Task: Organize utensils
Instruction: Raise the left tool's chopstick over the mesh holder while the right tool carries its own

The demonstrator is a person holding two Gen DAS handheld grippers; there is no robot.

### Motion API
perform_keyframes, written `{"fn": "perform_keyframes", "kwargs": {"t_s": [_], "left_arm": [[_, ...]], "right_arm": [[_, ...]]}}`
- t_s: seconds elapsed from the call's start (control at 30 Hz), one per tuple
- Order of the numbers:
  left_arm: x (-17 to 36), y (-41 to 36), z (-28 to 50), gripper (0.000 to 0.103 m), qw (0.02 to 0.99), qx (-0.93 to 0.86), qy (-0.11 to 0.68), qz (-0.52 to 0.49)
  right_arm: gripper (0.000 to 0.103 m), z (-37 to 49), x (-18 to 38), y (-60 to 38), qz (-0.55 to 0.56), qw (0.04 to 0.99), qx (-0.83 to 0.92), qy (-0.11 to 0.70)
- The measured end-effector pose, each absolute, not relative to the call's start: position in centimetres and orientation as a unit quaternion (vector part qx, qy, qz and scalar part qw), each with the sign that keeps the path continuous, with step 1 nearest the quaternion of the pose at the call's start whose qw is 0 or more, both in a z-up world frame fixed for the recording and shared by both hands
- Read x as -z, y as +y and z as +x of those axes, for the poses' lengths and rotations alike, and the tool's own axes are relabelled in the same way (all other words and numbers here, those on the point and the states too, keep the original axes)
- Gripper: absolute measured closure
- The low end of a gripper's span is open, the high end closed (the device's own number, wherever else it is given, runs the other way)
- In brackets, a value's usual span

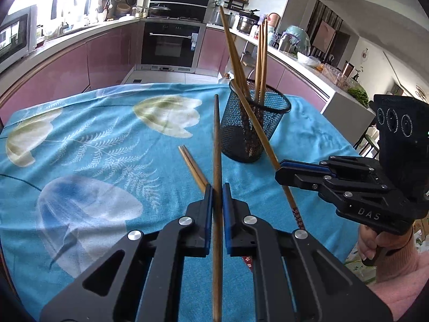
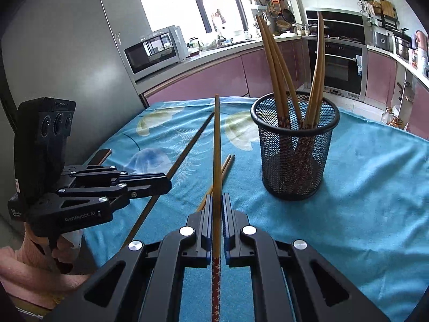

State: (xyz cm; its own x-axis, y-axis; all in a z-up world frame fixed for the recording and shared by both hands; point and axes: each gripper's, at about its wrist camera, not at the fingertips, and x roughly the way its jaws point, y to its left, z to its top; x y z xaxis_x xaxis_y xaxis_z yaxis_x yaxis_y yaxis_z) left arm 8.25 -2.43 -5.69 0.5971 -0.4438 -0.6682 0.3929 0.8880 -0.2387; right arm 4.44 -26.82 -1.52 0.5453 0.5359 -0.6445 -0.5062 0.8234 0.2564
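The left hand-held gripper (image 1: 217, 196) is closed on a dark chopstick (image 1: 216, 139), a light, stiff, smooth rod that could pivot or slip if pinched off-centre; it runs forward between the pads, tip up. A loose pair of chopsticks (image 1: 192, 165) lies on the table (image 1: 80, 139) just beside. The right hand-held gripper (image 2: 217, 206) clamps a patterned chopstick (image 2: 217, 145) near its decorated end, pointing left of the mesh holder (image 2: 295, 150).

Microwave (image 2: 155, 51), oven (image 1: 171, 43), floral tablecloth (image 1: 80, 145)

chopsticks (image 2: 216, 161): matt wood | holder (image 2: 294, 158): black metal mesh | tablecloth (image 2: 362, 187): soft matt cloth
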Motion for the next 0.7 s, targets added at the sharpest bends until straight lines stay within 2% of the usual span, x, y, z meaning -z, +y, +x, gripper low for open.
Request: {"fn": "perform_keyframes", "kwargs": {"t_s": [0.23, 0.33, 0.47, 0.57, 0.7], "left_arm": [[2.5, -1.6, 7.2, 0.095, 0.899, 0.257, 0.352, -0.055], [1.9, -1.4, 7.0, 0.095, 0.902, 0.255, 0.344, -0.055], [2.2, -1.5, 7.1, 0.095, 0.899, 0.251, 0.352, -0.059], [2.7, -1.4, 7.3, 0.095, 0.898, 0.248, 0.358, -0.063], [3.1, -1.2, 7.4, 0.095, 0.897, 0.244, 0.363, -0.064]], "right_arm": [[0.097, 4.3, -0.1, -28.1, 0.035, 0.889, -0.296, 0.347], [0.096, 4.9, 0.4, -27.9, 0.023, 0.884, -0.295, 0.362], [0.092, 6.1, 2.9, -27.0, 0.003, 0.869, -0.278, 0.409], [0.075, 7.2, 5.1, -26.0, -0.015, 0.861, -0.26, 0.436], [0.075, 8.0, 6.7, -24.7, -0.033, 0.855, -0.25, 0.453]]}}
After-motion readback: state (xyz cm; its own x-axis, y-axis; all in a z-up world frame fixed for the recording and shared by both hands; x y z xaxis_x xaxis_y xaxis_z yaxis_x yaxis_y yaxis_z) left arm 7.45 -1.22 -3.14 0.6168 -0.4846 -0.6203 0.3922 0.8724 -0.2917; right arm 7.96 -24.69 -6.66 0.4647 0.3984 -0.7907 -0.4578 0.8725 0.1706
